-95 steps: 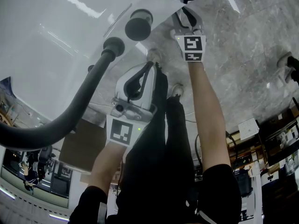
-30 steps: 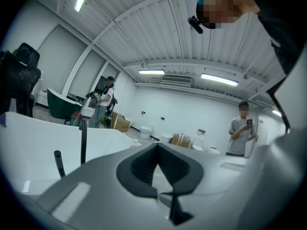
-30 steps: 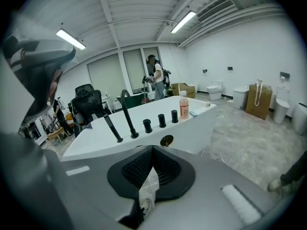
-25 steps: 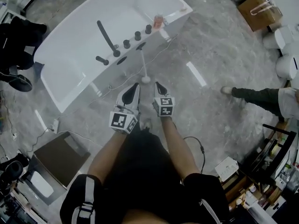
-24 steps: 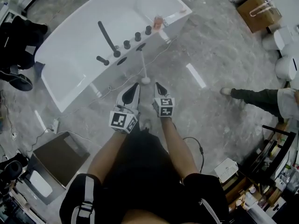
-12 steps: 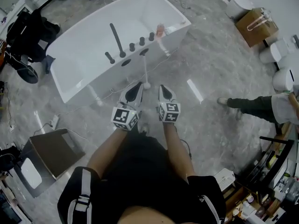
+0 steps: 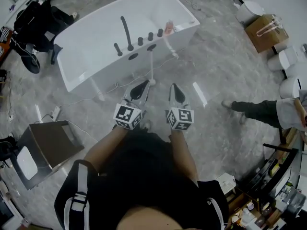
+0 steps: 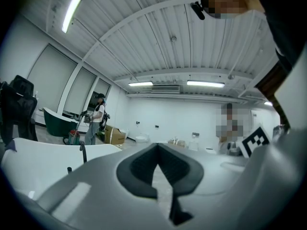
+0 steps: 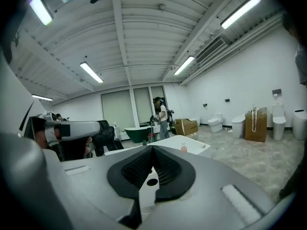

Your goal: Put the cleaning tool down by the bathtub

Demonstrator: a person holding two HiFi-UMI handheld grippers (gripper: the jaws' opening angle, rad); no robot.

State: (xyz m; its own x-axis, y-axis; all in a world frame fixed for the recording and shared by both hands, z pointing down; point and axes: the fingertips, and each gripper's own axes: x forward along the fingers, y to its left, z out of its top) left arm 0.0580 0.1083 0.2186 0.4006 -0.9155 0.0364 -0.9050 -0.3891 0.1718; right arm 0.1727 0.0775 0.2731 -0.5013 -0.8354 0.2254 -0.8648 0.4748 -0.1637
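Note:
The white bathtub (image 7: 96, 37) with a black faucet (image 7: 125, 32) stands at the top of the head view. The cleaning tool (image 7: 151, 70), a thin white stick with a round head on the floor, leans against the tub's side. Neither gripper touches it. My left gripper (image 7: 144, 85) hovers just below the tool's head with its jaws shut and nothing in them. My right gripper (image 7: 173, 87) is beside it, shut and empty too. The left gripper (image 8: 158, 150) faces the tub's rim (image 8: 43, 152). The right gripper (image 9: 152, 151) looks over the tub (image 9: 180, 142).
An orange bottle (image 7: 169, 28) stands on the tub's corner. A brown box (image 7: 45, 143) sits on the floor at left, a black chair (image 7: 38, 20) at far left. Another person's leg (image 7: 254, 110) is at right, with toilets (image 7: 288, 56) and a cardboard box (image 7: 264, 32) beyond.
The view has pulled back from close against the tub to standing height. Over the last second both grippers drifted slightly right and away from the tool, which stays leaning on the tub.

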